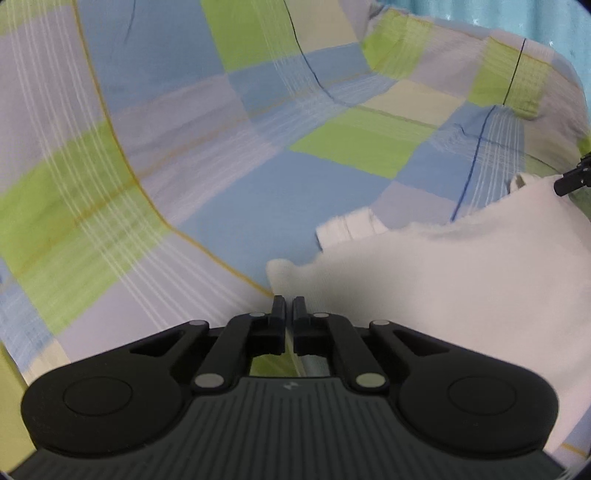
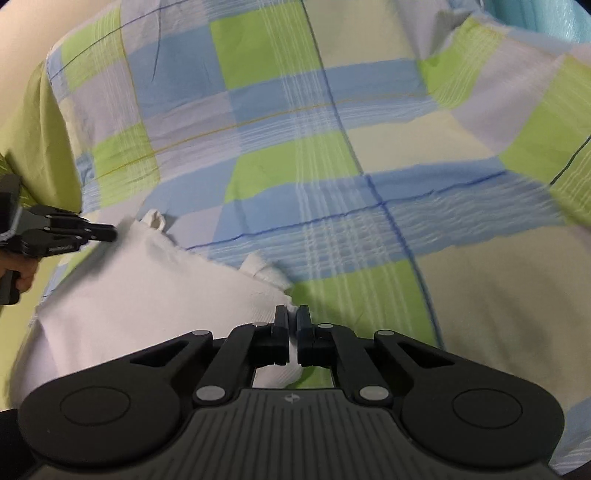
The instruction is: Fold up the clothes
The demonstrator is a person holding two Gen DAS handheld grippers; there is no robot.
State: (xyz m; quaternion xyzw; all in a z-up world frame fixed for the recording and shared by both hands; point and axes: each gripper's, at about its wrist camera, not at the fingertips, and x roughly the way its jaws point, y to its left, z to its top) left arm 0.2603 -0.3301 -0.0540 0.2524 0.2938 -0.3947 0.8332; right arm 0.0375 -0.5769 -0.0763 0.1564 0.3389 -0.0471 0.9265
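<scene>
White knit cloth, a garment (image 2: 147, 295) of a type that cannot be told, is held at two edge points above a checked bedspread (image 2: 332, 166) in blue, green and lilac.

Nearest, in the right wrist view, the right gripper (image 2: 293, 317) is seen clenched on a corner of the garment; a tuft of white shows between and behind its fingers. In the left wrist view the left gripper (image 1: 289, 306) is likewise pinched tight on a white edge, with the cloth spreading off to its right.

Mid-distance: the garment sags between the two holds, part lifted, part resting on the bedspread. A ribbed cuff or hem (image 1: 347, 225) lies flat beyond the main sheet. A small loop or tab (image 2: 155, 218) stands up at the far edge beside the opposite tool.

Far: the bedspread runs up to a turquoise backdrop (image 2: 546, 18).

Step judged: a fold carry, both corners gripped. Next move calls for both holds travelling together, edge kept taut, then laid square before release.
</scene>
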